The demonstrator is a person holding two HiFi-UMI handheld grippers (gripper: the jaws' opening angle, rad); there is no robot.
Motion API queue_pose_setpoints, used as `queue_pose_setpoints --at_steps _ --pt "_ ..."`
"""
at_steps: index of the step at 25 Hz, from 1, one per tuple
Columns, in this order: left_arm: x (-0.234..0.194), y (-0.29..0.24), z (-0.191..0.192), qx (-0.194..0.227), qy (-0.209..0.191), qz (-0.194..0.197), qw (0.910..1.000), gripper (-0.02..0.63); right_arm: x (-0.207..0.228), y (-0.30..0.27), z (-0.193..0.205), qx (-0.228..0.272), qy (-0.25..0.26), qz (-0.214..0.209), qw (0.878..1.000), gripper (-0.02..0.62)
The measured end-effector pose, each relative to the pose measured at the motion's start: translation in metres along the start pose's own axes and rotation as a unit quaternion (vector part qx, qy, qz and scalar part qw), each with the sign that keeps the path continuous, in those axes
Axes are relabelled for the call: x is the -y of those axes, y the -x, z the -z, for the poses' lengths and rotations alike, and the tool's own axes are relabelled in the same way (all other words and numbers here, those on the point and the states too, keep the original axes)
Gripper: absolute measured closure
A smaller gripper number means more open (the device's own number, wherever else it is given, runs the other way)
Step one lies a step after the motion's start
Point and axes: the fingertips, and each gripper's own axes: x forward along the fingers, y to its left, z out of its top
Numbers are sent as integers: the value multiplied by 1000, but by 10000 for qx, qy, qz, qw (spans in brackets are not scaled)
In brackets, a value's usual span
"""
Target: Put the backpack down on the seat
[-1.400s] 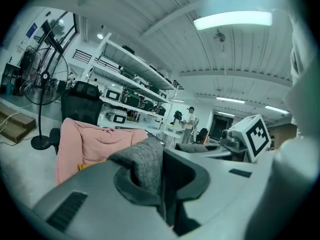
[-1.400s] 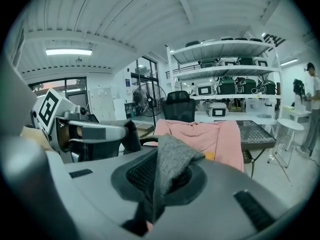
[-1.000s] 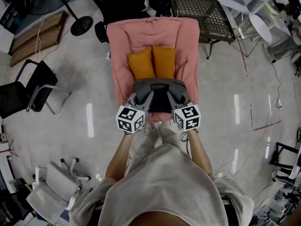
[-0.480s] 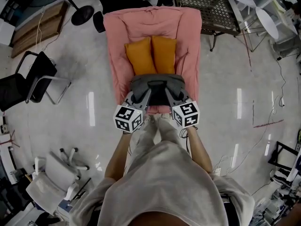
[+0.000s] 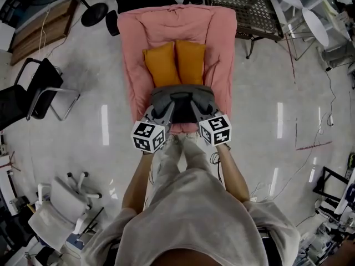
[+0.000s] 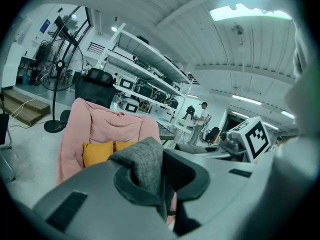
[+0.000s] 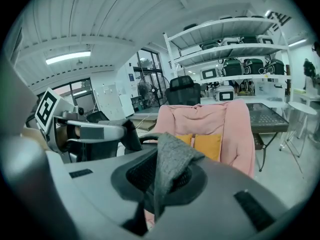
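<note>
A grey and black backpack (image 5: pixel 180 100) hangs over the front edge of a pink padded seat (image 5: pixel 222 65), just in front of two orange cushions (image 5: pixel 176 62). My left gripper (image 5: pixel 161 113) is shut on the backpack's left side, and grey fabric (image 6: pixel 144 166) is pinched between its jaws. My right gripper (image 5: pixel 200 111) is shut on the right side, with a fold of grey fabric (image 7: pixel 171 163) between its jaws. In both gripper views the pink seat (image 6: pixel 100 126) (image 7: pixel 235 129) stands ahead with the cushions on it. Whether the backpack rests on the seat is hidden.
A black cantilever chair (image 5: pixel 33 93) stands at the left and a dark mesh table (image 5: pixel 244 10) at the back right. A fan base (image 5: pixel 94 14) and a wooden platform (image 5: pixel 39 35) lie at the back left. A white office chair (image 5: pixel 61 215) is at the near left. Cables run over the floor at the right.
Both grippers and the backpack have moved forward, closer to the orange cushions. The grip on the backpack is unchanged.
</note>
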Motion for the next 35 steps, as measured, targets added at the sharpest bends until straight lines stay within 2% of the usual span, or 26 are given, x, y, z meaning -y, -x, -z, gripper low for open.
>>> queue_pose_setpoints --at_steps 23,35 --pt "-55 -65 -13 -132 123 -156 9997 571 52 -71 -12 -216 -123 -135 9996 566" --pt "-81 -93 2 -376 251 -241 9987 571 69 -103 3 -456 -215 -246 9984 566"
